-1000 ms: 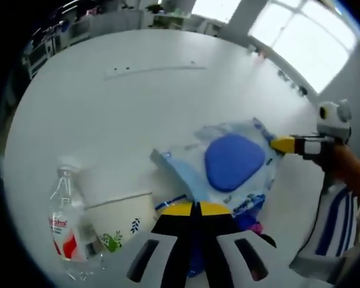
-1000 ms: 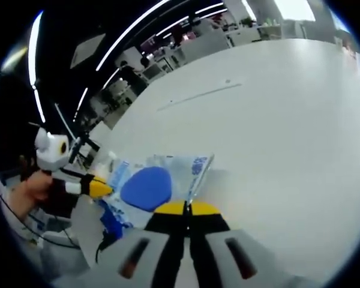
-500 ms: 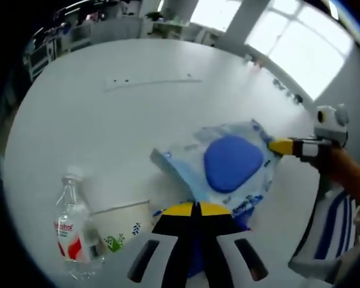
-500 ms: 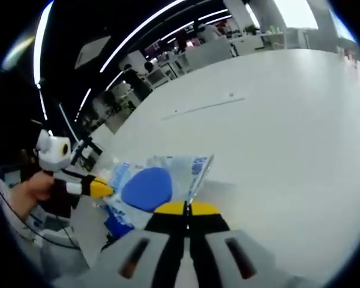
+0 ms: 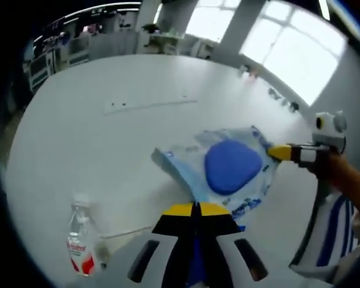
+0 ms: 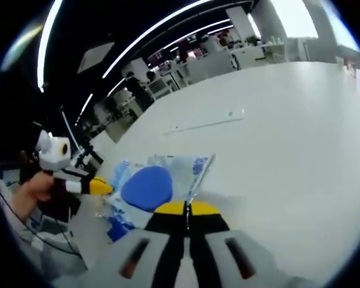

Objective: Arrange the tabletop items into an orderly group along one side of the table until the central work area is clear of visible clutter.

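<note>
A clear and blue plastic bag (image 5: 225,171) with a rounded blue pad inside hangs above the white table (image 5: 96,144), held from two sides. My left gripper (image 5: 195,207) is shut on its near edge. My right gripper (image 5: 276,152) comes in from the right, its yellow tips shut on the bag's far corner. In the right gripper view the same bag (image 6: 156,183) sits just beyond my right gripper (image 6: 186,207), with my left gripper (image 6: 104,188) shut on its left edge. A clear water bottle (image 5: 81,245) with a red label stands low on the left.
A thin pale rim of a paper bowl (image 5: 125,233) shows beside the bottle. A narrow strip (image 5: 150,105) lies across the far table, also visible as a strip (image 6: 207,122) in the right gripper view. Hands (image 5: 342,174) hold the grippers. Desks and windows lie beyond.
The left gripper view has risen and tipped up, so the bottle and bowl have slid toward its lower edge. Both grippers keep their hold on the bag.
</note>
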{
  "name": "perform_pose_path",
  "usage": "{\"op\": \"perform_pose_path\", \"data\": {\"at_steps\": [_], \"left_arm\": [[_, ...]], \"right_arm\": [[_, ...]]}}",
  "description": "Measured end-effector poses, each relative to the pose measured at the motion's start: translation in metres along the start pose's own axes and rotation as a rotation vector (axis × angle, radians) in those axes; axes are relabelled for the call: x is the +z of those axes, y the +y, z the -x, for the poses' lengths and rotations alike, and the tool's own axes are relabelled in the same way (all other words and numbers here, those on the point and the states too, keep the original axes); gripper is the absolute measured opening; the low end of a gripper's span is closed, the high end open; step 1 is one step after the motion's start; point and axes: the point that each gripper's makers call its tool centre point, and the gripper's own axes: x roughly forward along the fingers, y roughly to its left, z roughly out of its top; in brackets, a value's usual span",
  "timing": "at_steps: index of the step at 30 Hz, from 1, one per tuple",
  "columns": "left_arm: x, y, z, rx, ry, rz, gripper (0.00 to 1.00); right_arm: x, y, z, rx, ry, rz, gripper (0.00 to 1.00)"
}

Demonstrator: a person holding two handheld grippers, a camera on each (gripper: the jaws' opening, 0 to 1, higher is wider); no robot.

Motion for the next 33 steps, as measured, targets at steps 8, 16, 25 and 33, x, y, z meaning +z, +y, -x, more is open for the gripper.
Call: {"op": "perform_pose_path", "data": {"at_steps": [8,16,25,33], "left_arm": [[0.015,-0.002,-0.004,-0.004,-0.027,-0.023,0.0],[0.023,0.0,-0.013,-0.001,-0.04,-0.035,0.0],[0.026,0.006,-0.032,0.003,-0.039,-0.066,0.0],[0.02,0.011,-0.049,0.009,-0.008,-0.08,0.0]], "right_arm": [[0.019,-0.003,0.003,-0.005,-0.038,-0.012,0.0],[0.027,-0.009,-0.004,-0.018,-0.046,0.025,0.0],[0.027,-0.023,-0.015,-0.027,-0.044,0.016,0.0],[0.02,-0.038,-0.029,-0.044,-0.02,0.008,0.0]]}}
